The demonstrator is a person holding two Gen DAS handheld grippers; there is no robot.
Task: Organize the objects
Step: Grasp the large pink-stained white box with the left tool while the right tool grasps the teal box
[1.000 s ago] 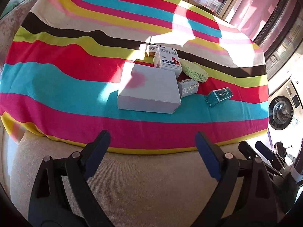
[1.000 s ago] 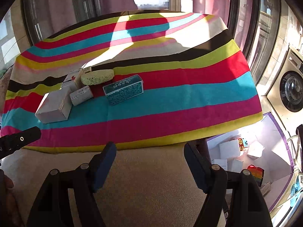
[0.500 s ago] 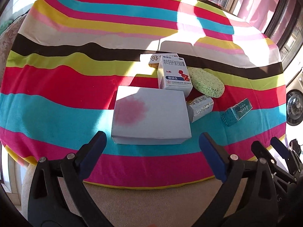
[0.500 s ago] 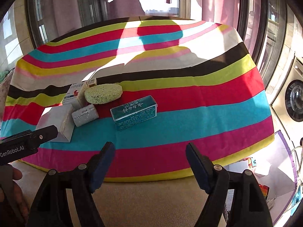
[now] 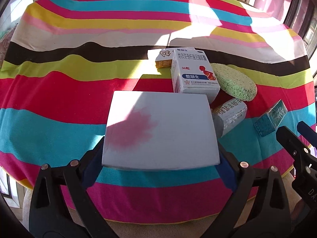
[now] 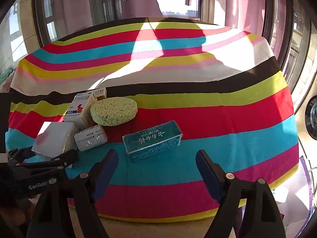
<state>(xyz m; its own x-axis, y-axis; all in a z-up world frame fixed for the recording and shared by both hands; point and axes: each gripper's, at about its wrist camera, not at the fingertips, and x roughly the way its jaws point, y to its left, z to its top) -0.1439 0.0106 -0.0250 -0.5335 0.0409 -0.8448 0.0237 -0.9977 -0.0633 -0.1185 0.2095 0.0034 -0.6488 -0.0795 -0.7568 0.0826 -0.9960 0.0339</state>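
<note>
Left wrist view: our left gripper (image 5: 160,166) stands wide around the white box (image 5: 161,128) on the striped cloth (image 5: 59,91), pads not pressing; we should seat deeper, then squeeze evenly. Our right gripper (image 6: 157,170) is opening, empty, before the teal box (image 6: 152,140). The medicine carton (image 5: 193,72) reads "36粒"; the left tool (image 6: 29,170) shows "GenRobo".

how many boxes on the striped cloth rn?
5: big white box nearest, medicine box behind it, orange-white box farthest, silver box and teal box right. More may be hidden.
</note>
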